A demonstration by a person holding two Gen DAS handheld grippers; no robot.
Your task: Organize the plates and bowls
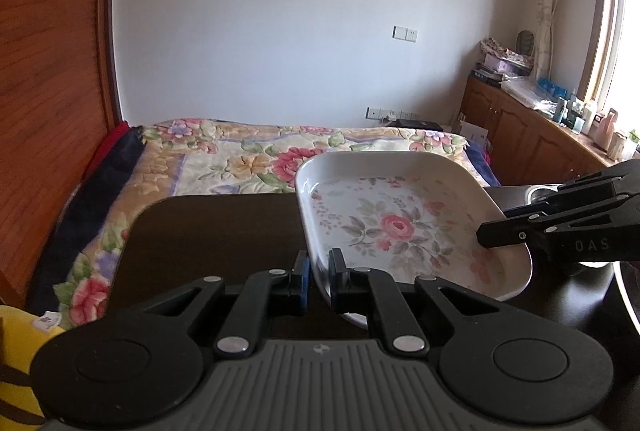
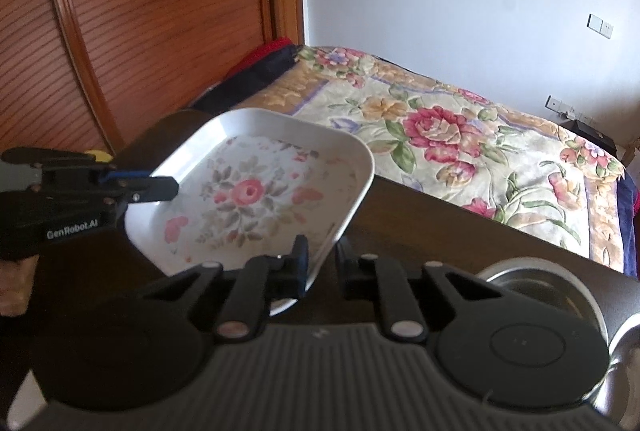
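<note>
Nearest the onlooker, the left gripper (image 1: pixel 319 283) is clamped on the near-left rim of a square floral plate (image 1: pixel 400 227), one pad outside the wall and one inside. The right gripper (image 2: pixel 322 267) is closed on an adjoining edge of the same plate, its left finger inside the rim and its right finger outside, so that both claws share the load. The plate hangs tilted above the dark table (image 1: pixel 216 227), apparently clear of the surface, though its underside is hidden. Just beside the right gripper, at the table's right end, stands a metal bowl (image 2: pixel 532 279); the curved edge of a further vessel shows at the lower right of the right-wrist view, too cropped to identify. Beyond the table lies a bed under a floral quilt (image 2: pixel 460 135), then the white wall. Judged from this arrangement, sorting is under way: the plate is lifted but not yet placed, and the bowl awaits handling.
</note>
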